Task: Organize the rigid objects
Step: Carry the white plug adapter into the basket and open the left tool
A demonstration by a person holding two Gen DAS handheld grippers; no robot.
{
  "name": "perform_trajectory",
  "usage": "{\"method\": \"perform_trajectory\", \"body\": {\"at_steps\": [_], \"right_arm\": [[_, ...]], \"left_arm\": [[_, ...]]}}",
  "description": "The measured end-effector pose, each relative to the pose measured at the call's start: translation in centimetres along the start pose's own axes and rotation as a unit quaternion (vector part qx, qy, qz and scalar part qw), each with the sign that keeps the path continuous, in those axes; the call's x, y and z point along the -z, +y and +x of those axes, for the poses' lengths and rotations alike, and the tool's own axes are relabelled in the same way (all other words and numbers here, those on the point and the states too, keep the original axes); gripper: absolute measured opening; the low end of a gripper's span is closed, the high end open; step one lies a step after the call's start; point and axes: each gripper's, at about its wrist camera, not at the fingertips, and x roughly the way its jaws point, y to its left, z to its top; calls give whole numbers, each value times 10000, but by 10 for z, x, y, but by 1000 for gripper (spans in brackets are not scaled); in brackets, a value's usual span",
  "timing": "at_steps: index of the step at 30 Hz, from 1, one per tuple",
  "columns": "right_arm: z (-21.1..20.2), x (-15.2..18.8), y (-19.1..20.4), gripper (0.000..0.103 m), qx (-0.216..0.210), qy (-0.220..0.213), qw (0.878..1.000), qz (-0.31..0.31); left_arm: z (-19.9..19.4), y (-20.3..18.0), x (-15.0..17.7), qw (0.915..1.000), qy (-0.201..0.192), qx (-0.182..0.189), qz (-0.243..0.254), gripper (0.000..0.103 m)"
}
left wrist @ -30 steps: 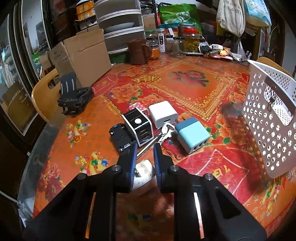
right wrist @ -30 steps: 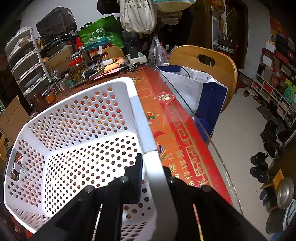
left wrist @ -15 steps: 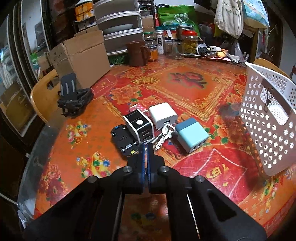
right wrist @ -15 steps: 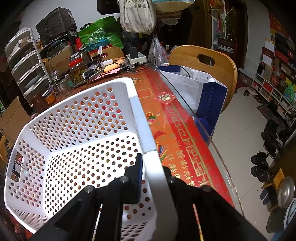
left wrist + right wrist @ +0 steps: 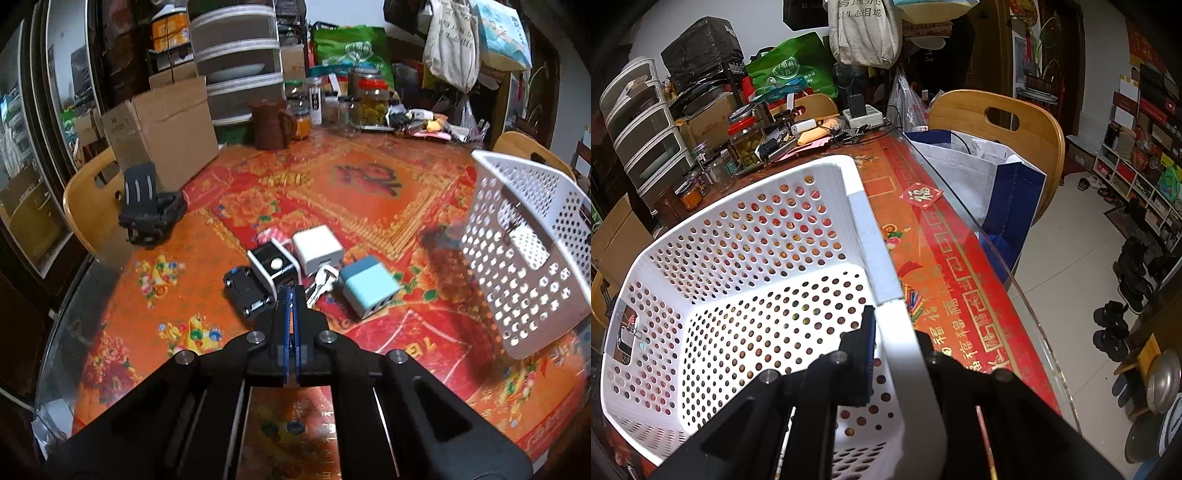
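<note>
Change since one second earlier: the left gripper (image 5: 292, 295), then spread over a white item at the near edge, is now seen with its fingers (image 5: 285, 325) pressed together and nothing between them; that white item is no longer in view. The right gripper (image 5: 892, 332) is unchanged, its fingers (image 5: 867, 343) pinching the near wall of the basket.

Container: white perforated basket (image 5: 701, 280), tilted, held by its rim (image 5: 875, 258); seen from the left wrist at the right of the worktop (image 5: 524, 258). Nothing is seen inside it; a small clip is fixed at the handle opening of the far wall (image 5: 626, 332).

Worktop (image 5: 369, 206): red and gold patterned cloth under glass.

Task items, grouped just ahead of the left fingertips, largest first:
- light blue multi-port charger (image 5: 368, 287), to the right;
- white charger cube (image 5: 317, 248), behind;
- black-and-white charger cube (image 5: 272, 266), touching the white one;
- black adapter (image 5: 246, 291), to the left;
- keys (image 5: 322, 283), lying between the cubes and the blue charger.

Surroundings, largest first:
- cardboard box (image 5: 162, 133) at far left;
- wooden chair (image 5: 997, 129) beyond the worktop edge, a white and blue bag (image 5: 990, 184) before it;
- brown jug (image 5: 271, 123) and jars (image 5: 373, 103) along the far side;
- black folding stand (image 5: 147, 206), well apart from the chargers at the left.
</note>
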Motion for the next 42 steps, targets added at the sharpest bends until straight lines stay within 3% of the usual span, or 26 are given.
{"method": "perform_trajectory", "body": {"at_steps": [11, 16, 21, 26, 29, 34, 42], "right_arm": [[1, -3, 0, 9, 3, 25, 10000, -38], [2, -4, 0, 9, 19, 31, 10000, -40], [2, -4, 0, 9, 20, 37, 10000, -39], [2, -3, 1, 9, 47, 55, 10000, -56], [3, -3, 2, 9, 51, 73, 9999, -67], [3, -3, 1, 9, 22, 65, 10000, -37], [4, -4, 2, 9, 32, 78, 10000, -46]], "left_arm": [[-45, -39, -63, 9976, -529, 219, 379, 1], [-76, -85, -107, 9911, -908, 564, 795, 1], [-83, -148, -135, 9817, -910, 1058, 1295, 1], [-64, -218, -141, 9699, -482, 1471, 1878, 1], [-34, -259, -132, 9611, 160, 1644, 2215, 1], [13, -288, -114, 9506, 1036, 1608, 2444, 1], [19, -278, -104, 9501, 1177, 1546, 2439, 1]]}}
